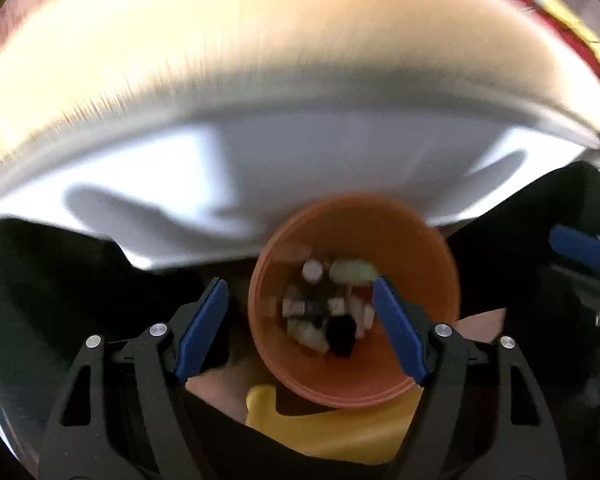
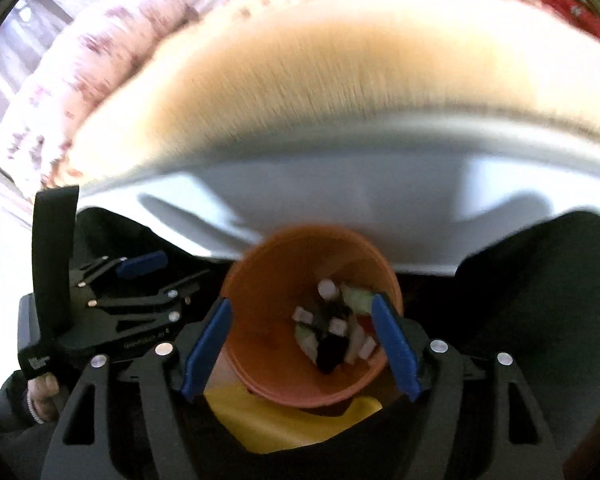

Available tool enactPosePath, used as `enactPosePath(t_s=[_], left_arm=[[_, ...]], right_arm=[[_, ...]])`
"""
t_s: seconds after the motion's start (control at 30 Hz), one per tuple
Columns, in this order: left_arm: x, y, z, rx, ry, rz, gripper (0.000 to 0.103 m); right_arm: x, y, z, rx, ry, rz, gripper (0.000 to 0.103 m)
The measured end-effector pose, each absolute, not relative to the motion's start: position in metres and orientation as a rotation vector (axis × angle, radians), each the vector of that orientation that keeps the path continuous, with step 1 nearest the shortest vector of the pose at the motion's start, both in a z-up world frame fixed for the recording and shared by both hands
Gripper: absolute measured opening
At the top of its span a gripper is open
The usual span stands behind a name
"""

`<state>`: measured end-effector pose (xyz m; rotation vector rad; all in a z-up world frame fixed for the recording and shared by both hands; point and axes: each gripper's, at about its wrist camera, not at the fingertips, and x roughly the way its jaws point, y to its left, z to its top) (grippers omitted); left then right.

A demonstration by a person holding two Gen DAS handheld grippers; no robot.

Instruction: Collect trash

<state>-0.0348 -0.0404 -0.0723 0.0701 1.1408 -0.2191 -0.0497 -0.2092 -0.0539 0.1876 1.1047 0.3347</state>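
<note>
Both grippers hang over an orange bucket (image 1: pixel 354 300) of mixed trash (image 1: pixel 328 304); the left gripper (image 1: pixel 300 328) fingers stand wide apart, gripping nothing. The right gripper (image 2: pixel 302 344) fingers likewise gape empty above the bucket; a yellow object (image 2: pixel 260 420) lies below it.

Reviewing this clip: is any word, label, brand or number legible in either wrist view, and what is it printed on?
None can be read.
Left gripper body: a faint line of light print in the right wrist view, too blurred to read.
Black strap: a small white mark near its lower end, too small and blurred to read.
Orange bucket and the trash inside it: no legible text; both views are motion-blurred.
</note>
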Motion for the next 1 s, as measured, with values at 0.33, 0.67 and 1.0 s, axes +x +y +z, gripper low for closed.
enactPosePath(t_s=[0.33,0.67,1.0], left_arm=[[-0.005,-0.027,0.077,0.117,0.703,-0.187,0.090],[0.090,-0.019,0.077,0.019,0.728,-0.101,0.091],[0.149,-0.012,0.057,0.003,0.763,-0.037,0.091]], right_arm=[[0.006,-0.221,0.081,0.074,0.693,0.254,0.098],[0.106,-0.237,0.077,0.131,0.696,0.124,0.098],[0.151,-0.221,0.058,0.085,0.717,0.079,0.098]])
